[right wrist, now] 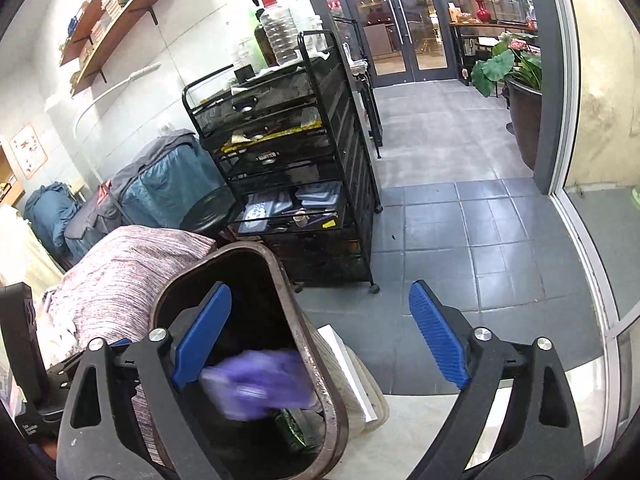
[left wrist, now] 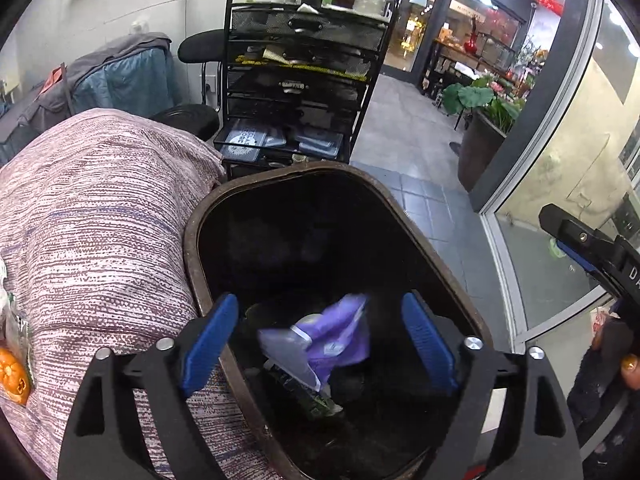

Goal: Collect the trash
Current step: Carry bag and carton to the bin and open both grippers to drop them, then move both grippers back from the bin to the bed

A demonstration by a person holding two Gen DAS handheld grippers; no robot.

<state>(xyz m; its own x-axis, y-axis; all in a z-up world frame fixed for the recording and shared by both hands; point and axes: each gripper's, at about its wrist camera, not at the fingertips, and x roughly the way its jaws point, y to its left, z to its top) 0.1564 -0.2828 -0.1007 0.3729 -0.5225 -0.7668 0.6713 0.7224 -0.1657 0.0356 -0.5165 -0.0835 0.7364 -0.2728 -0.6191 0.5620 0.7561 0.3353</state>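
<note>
From the left wrist view, our left tool [left wrist: 320,344] hangs over the mouth of the dark trash bin [left wrist: 200,248] with its blue pads spread wide and nothing pressed between them. The purple wrapper [left wrist: 332,336] shows blurred between the pads, free of both and inside the bin's opening, so we judge it is dropping in. The risk here is small: the wrapper could catch on the near rim, or our tool could knock the bin, which stands just beside the striped bed cover [left wrist: 100,220]. An orange fruit [left wrist: 14,376] lies on that cover at far left; we cannot tell if it is trash.

From the right wrist view, our right tool [right wrist: 320,332] also stands wide apart and empty, its left pad over the bin [right wrist: 312,344] and its right pad over the floor. The black mesh cart [right wrist: 288,160] crowds the bin's far side, and a pale box [right wrist: 348,364] sits against its right wall, so a careless swing could tip either.
</note>
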